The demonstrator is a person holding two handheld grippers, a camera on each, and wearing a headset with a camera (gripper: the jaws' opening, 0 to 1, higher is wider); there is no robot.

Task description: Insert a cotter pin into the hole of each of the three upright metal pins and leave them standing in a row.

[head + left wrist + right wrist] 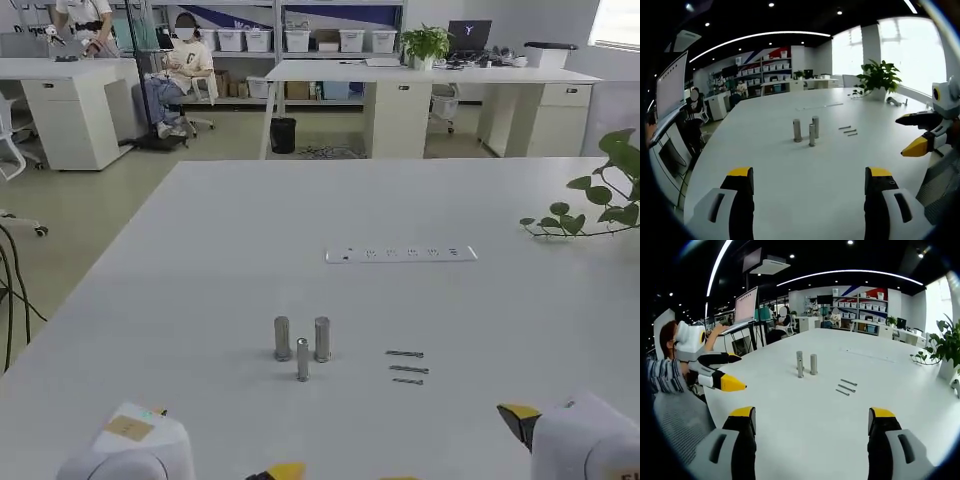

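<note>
Three short upright metal pins (303,345) stand in a tight cluster on the white table (200,300), two behind and one in front. To their right lie three thin cotter pins (407,367), side by side and flat. My left gripper (810,172) is open and empty, well short of the metal pins (809,131). Also open and empty, my right gripper (812,413) faces the pins (806,364) and the cotter pins (845,386) from a distance. In the head view both grippers sit at the table's near edge, with a yellow fingertip (518,414) at the lower right.
A white power strip (400,254) lies flat further back on the table. A leafy plant (600,200) reaches in from the right edge. Other desks, shelves with bins and a seated person (180,70) are far behind.
</note>
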